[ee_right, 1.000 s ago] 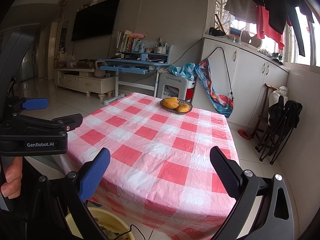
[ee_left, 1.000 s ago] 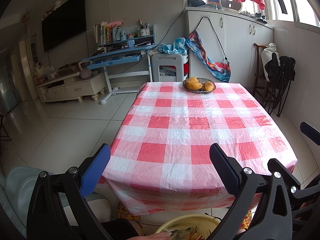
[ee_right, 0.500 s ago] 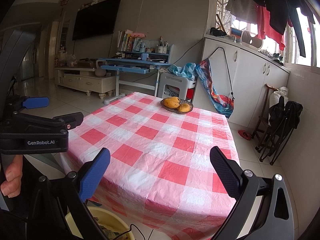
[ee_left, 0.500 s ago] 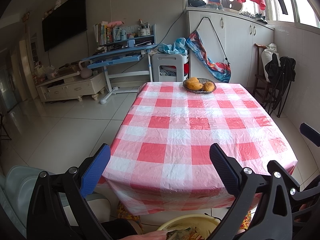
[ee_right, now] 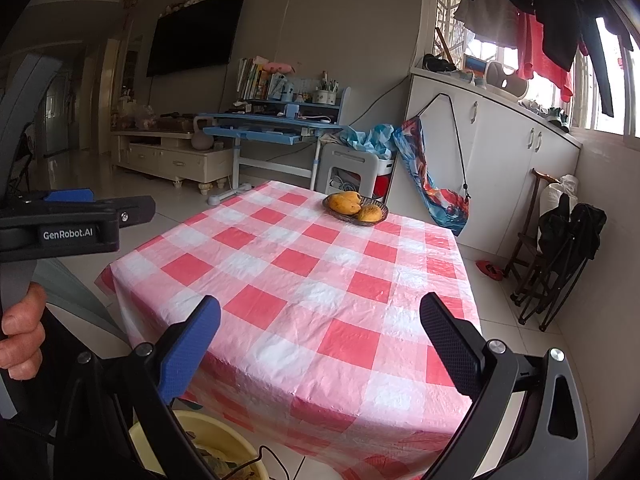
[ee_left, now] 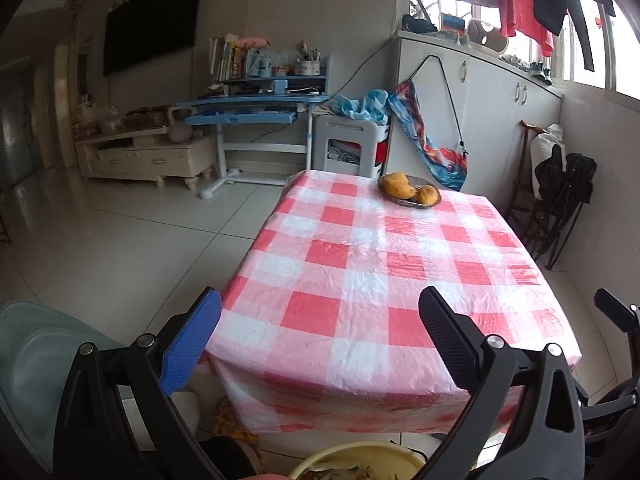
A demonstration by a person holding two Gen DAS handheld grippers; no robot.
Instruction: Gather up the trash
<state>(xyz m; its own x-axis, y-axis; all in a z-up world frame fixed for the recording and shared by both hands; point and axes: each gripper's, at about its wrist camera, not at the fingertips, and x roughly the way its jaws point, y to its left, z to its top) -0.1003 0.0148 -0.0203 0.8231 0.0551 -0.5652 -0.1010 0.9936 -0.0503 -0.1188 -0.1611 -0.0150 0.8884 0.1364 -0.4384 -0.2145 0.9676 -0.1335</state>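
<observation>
Jaws spread wide, empty, on left gripper & right gripper. Yellow bin w/ trash sits below/behind the jaws. Bench ahead carries only a fruit basket. Looks like collecting's done; next: scan for leftover scraps.

1. One counter under a red-and-white checked cloth.
2. One woven fruit basket.
3. Mangoes: two show; more cannot be told.
4. One yellow bucket holding trash.
5. One wall television.
6. One blue desk.
</observation>
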